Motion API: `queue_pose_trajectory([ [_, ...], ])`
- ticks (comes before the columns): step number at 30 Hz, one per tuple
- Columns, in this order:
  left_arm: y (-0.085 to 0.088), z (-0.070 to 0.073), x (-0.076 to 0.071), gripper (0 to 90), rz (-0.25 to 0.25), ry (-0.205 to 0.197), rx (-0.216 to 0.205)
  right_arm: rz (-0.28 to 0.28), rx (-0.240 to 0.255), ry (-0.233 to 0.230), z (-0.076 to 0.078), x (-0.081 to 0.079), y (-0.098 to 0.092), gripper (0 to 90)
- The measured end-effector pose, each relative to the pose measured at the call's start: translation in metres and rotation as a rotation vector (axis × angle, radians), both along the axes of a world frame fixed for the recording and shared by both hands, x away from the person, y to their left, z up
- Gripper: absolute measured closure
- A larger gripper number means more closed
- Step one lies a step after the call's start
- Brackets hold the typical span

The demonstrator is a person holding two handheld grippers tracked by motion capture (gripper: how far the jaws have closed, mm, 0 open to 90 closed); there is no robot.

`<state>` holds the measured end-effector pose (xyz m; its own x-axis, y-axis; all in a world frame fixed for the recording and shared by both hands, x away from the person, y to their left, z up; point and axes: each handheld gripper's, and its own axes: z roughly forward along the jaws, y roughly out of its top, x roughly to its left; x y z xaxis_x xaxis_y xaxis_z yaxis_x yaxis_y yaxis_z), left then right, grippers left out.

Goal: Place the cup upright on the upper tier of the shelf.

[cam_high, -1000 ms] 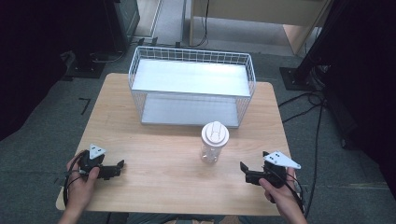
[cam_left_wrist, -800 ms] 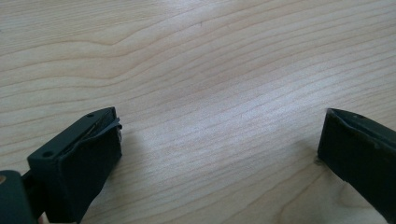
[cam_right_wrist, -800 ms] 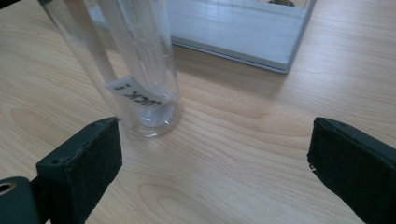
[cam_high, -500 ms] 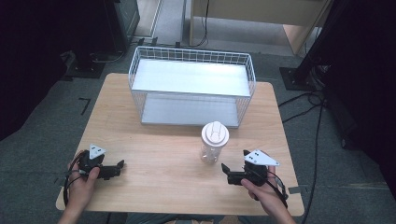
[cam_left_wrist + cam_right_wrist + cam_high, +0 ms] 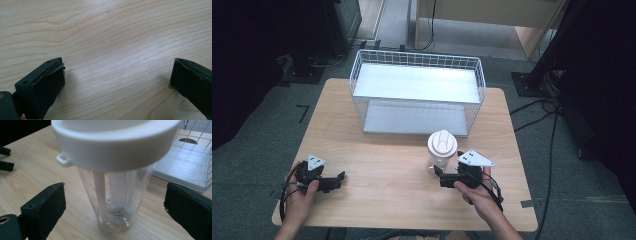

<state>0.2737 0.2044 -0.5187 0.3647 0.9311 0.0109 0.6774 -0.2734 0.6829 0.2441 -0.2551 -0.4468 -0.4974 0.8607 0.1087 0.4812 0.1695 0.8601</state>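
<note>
A clear plastic tumbler (image 5: 441, 156) with a wide, round white lid (image 5: 113, 141) stands upright on the pale wood-grain surface (image 5: 387, 165), a little right of its middle and just in front of the white wire basket (image 5: 417, 92). In the right gripper view its see-through wall tapers toward the base, a white straw-like stem rises inside it, and a small loop juts from the lid's rim. The right gripper (image 5: 438, 176), held level, sits close against the tumbler's near side; its two matte black block-shaped jaws have just been closing yet stand released, the tumbler between them with a clear gap on each side. The left gripper (image 5: 339, 179) rests low near the surface's front left corner, released too, its jaws spread wide over bare grain with nothing between. The basket is a rectangular grid of thin wire with a smooth white floor, set toward the far edge. The surface has rounded corners, and open wood lies between the two grippers and left of the tumbler.
</note>
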Motion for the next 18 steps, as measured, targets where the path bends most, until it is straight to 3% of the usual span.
queue_pose_trajectory([
  [8, 0.000, 0.000, 0.000, 0.0, 0.000, 0.000, -0.001, -0.060, -0.021, -0.038, -0.006, 0.011, 0.016, 6.7],
  [15, 0.000, 0.000, 0.000, 0.0, 0.000, 0.000, -0.005, -0.101, -0.050, -0.120, -0.023, 0.012, 0.032, 7.5],
  [18, 0.001, 0.000, 0.000, 0.0, 0.001, 0.000, -0.009, -0.126, -0.038, -0.147, -0.024, 0.011, 0.033, 14.3],
])
